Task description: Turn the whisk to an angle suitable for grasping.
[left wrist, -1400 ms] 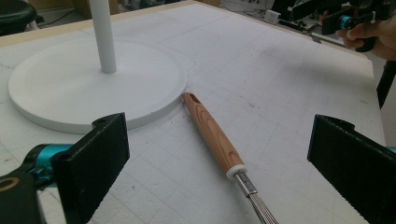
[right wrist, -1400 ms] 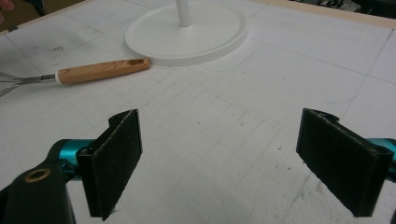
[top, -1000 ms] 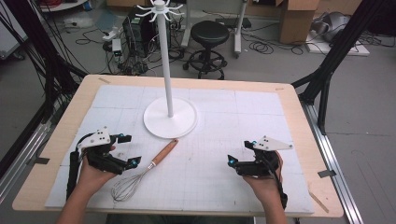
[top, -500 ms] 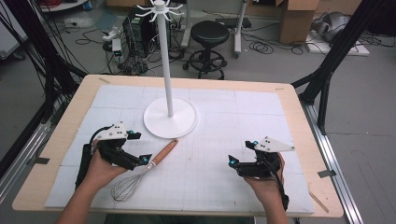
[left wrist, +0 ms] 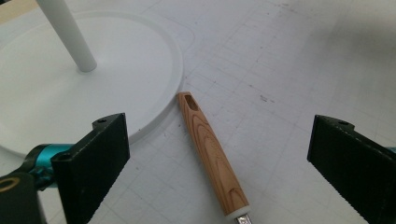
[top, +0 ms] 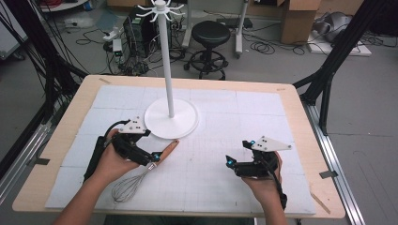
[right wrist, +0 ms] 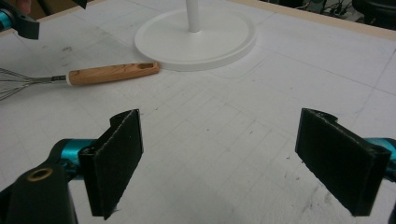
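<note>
The left hand-held gripper point(left wrist: 219, 158) hangs wide open over the whisk point(left wrist: 212, 156) handle, touching nothing. The right hand-held gripper point(right wrist: 236, 161) is also wide open, empty, near the surface's point(top: 234, 117) front edge.

a wooden-rimmed table point(top: 300, 108) is covered by a white gridded mat point(top: 244, 122), on which a white stand point(top: 171, 121) is set left of centre towards the far side, with a wooden-handled whisk point(top: 141, 176) laid just near of its base.
</note>
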`<state>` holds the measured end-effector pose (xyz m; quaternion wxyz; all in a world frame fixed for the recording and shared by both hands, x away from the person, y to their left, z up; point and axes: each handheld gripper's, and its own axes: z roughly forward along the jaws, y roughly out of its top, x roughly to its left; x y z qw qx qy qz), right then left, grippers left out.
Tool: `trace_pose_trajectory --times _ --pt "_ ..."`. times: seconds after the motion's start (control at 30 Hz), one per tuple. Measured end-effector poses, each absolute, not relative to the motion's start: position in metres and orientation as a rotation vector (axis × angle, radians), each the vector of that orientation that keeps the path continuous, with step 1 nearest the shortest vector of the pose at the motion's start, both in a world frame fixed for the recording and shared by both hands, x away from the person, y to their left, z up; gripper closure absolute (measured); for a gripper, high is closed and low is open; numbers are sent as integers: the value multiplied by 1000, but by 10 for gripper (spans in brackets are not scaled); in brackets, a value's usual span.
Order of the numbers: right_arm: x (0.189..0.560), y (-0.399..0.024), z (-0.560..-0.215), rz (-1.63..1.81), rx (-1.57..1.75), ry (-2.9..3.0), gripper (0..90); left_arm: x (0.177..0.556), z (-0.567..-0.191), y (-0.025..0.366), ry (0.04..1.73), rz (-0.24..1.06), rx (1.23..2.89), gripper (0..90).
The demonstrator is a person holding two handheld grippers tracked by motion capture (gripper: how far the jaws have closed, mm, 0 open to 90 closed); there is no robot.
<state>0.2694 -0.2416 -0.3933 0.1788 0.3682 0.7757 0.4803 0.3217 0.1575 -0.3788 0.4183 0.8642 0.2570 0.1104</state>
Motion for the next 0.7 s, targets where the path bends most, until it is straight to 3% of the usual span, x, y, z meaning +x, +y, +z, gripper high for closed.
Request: trace_pose_trajectory --times 0.27,0.37,0.4,0.43,0.7 --pt "270 -242 -395 1354 1040 2199 137 331 -388 138 677 275 2286 62" --pt "270 -242 -395 1352 1041 2201 137 335 -394 135 667 254 2339 110" --pt "270 -242 -395 1350 1043 2201 137 335 -395 135 666 243 2348 218" --pt "270 -242 -395 1349 1043 2202 137 336 -397 134 667 232 2360 234" --pt "271 -241 -396 1345 1041 2205 137 341 -405 130 687 232 2436 239"
